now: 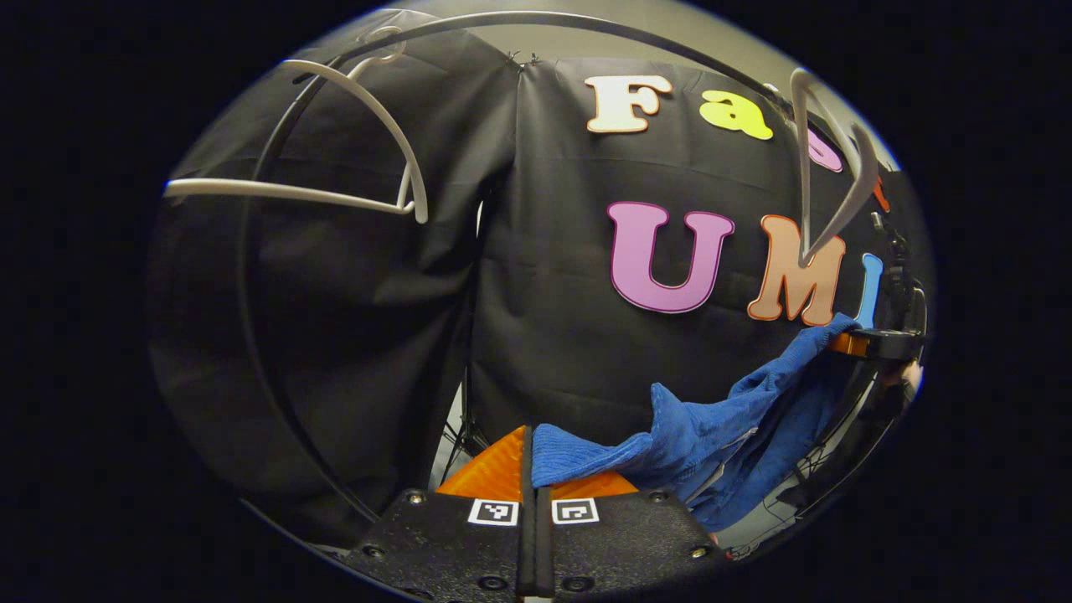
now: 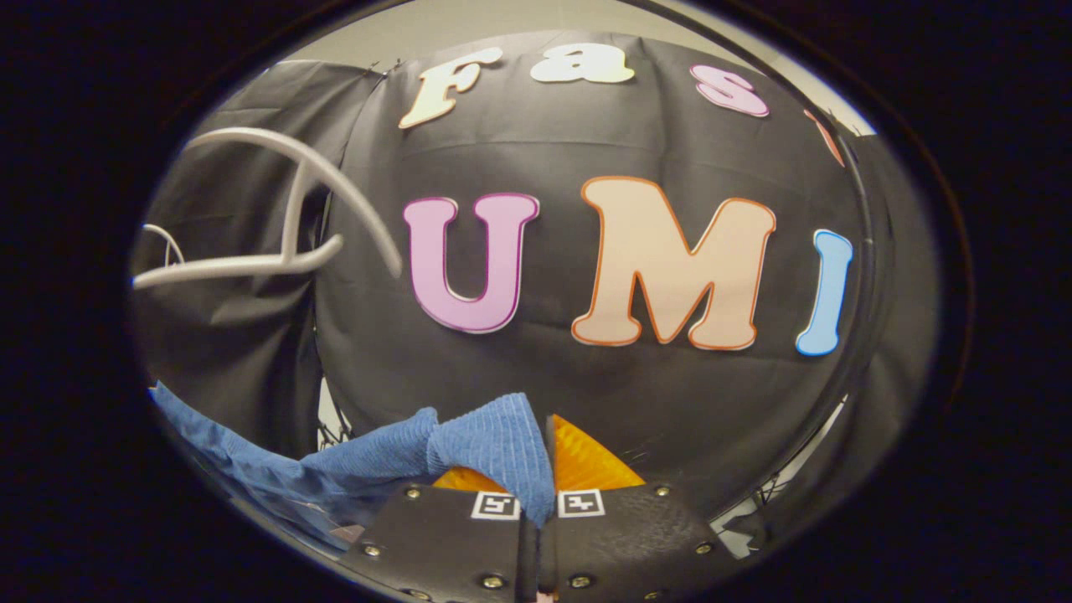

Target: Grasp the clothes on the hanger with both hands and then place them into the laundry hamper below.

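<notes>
A blue knitted garment [image 1: 712,427] hangs stretched between both grippers, off the hangers. My left gripper [image 1: 531,469] is shut on one end of it, the cloth pinched between its fingers. The far end rises to the right gripper [image 1: 871,342], seen at the right edge of the left gripper view. In the right gripper view my right gripper [image 2: 543,469] is shut on a fold of the blue garment [image 2: 490,448], which trails off to the lower left. An empty white hanger [image 1: 352,151] hangs on the curved black rail [image 1: 251,335] at upper left. A second white hanger [image 1: 825,167] hangs at upper right.
The white hanger [image 2: 276,226] swings blurred at the left of the right gripper view. Black cloth wall [image 1: 553,276] stands close behind everything. Thin black stand legs and cables [image 1: 461,427] show through the gap low in the cloth.
</notes>
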Demonstrator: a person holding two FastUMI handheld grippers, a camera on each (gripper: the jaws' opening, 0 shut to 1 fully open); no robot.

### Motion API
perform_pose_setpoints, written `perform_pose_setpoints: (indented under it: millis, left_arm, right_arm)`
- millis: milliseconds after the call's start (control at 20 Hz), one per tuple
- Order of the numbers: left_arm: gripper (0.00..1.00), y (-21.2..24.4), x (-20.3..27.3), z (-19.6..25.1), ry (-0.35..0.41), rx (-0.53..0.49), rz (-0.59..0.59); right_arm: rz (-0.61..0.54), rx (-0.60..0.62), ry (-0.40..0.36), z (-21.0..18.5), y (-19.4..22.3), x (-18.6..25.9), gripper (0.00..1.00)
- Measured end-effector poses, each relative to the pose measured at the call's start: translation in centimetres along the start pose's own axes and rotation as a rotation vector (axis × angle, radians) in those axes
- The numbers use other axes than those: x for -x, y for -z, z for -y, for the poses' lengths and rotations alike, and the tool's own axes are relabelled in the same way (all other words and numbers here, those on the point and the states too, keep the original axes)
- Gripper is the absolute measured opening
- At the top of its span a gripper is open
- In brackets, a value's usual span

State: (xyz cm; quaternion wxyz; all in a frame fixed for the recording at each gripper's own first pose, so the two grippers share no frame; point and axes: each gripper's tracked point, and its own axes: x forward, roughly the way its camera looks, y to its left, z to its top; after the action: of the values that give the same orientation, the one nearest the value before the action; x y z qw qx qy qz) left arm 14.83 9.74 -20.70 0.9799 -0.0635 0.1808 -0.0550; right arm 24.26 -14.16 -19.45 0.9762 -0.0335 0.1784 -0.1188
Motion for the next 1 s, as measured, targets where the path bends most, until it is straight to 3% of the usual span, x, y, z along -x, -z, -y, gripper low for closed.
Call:
perform_pose_setpoints:
  millis: [450, 700, 850, 1000]
  left_arm:
    - [0.0, 4.5, 3.5, -1.2, -0.043, 0.075, -0.069]
    - [0.0, 7.5, 5.6, -0.8, -0.064, 0.037, -0.123]
    - [0.01, 9.0, 6.4, 0.3, -0.05, 0.0, -0.149]
    - [0.01, 9.7, 6.6, 3.3, 0.01, -0.022, -0.159]
  right_arm:
    - [-0.092, 0.028, -0.03, 0.1, 5.5, 3.2, 0.04]
    - [-0.122, 0.04, -0.059, -0.9, 7.6, 5.0, 0.04]
    - [-0.13, 0.036, -0.079, -1.7, 8.2, 5.9, 0.04]
    - [-0.133, 0.02, -0.103, -2.9, 8.4, 7.1, 0.04]
